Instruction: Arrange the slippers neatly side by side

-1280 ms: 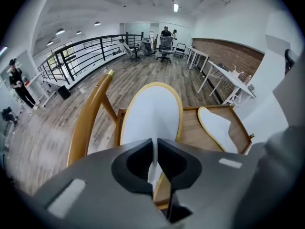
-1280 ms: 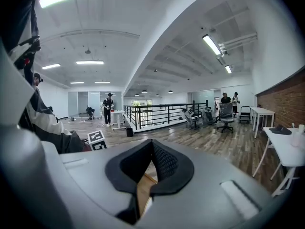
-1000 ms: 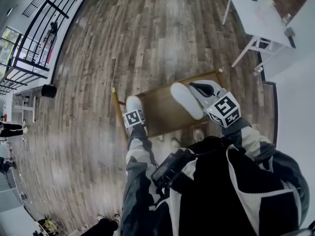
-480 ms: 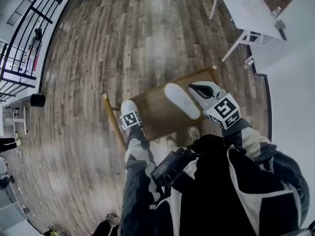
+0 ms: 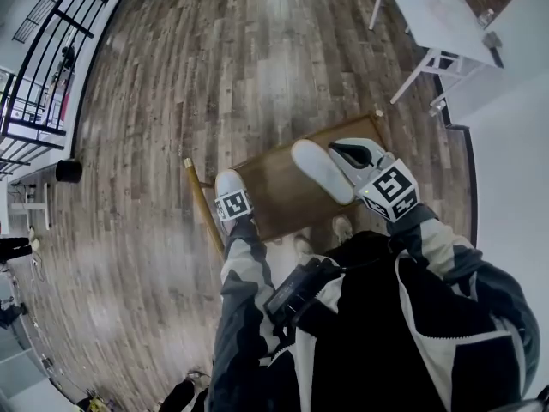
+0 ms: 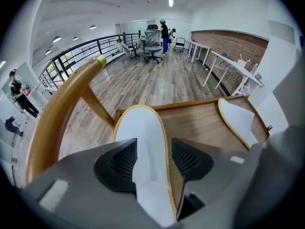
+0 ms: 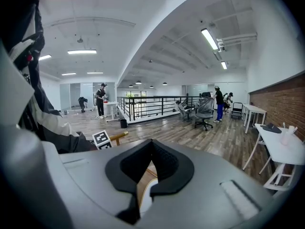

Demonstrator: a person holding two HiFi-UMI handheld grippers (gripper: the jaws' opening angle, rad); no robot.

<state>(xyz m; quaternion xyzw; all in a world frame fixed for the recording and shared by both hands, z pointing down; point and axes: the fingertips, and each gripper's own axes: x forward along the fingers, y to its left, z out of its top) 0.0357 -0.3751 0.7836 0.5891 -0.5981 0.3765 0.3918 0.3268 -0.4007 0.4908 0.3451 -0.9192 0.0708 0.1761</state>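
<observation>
One slipper (image 6: 140, 132) lay flat on the wooden chair seat (image 5: 274, 197), inside the left gripper (image 6: 153, 161). Its jaws had just been opening and stood wide, not gripping it, apparently a release after placing it. The right gripper (image 5: 353, 155) was pinched shut on the second slipper (image 5: 319, 170), well apart from the first, likely to bring it alongside.

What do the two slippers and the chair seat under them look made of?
Left slipper and right slipper: soft white fabric, matte, tan piping along the edge; probably thin cloth. Chair seat: brown wood, visible grain, smooth satin finish; solid or veneer unclear.
</observation>
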